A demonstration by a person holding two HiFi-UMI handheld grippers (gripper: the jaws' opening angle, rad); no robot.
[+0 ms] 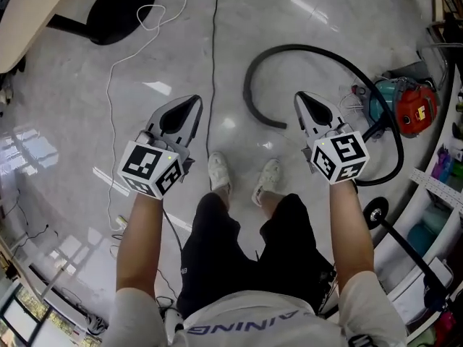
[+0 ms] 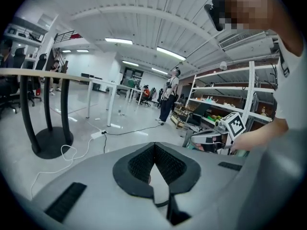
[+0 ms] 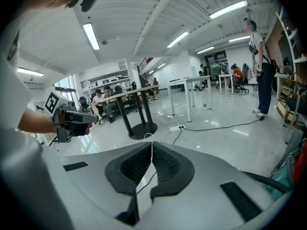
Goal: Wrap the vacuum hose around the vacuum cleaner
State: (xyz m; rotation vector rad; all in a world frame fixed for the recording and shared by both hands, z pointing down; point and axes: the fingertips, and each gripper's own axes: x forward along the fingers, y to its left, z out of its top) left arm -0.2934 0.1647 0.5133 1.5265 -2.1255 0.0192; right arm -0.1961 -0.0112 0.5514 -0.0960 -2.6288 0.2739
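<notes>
A black vacuum hose (image 1: 318, 49) lies on the glossy floor in a wide arc and runs to the red and teal vacuum cleaner (image 1: 406, 108) at the right. In the head view my left gripper (image 1: 195, 100) hangs above the floor left of the hose, shut with nothing in it. My right gripper (image 1: 299, 95) is over the inside of the hose's loop, also shut and empty. Neither touches the hose. In the left gripper view the left gripper (image 2: 154, 143) has its fingertips together. The right gripper view shows the right gripper (image 3: 151, 143) with its tips meeting too.
A black round table base (image 1: 119, 9) stands at the upper left. A white cable (image 1: 110, 85) and a black cable (image 1: 214, 49) cross the floor. Shelving with coloured items (image 1: 441, 186) lines the right edge. My white shoes (image 1: 219, 172) are below the grippers.
</notes>
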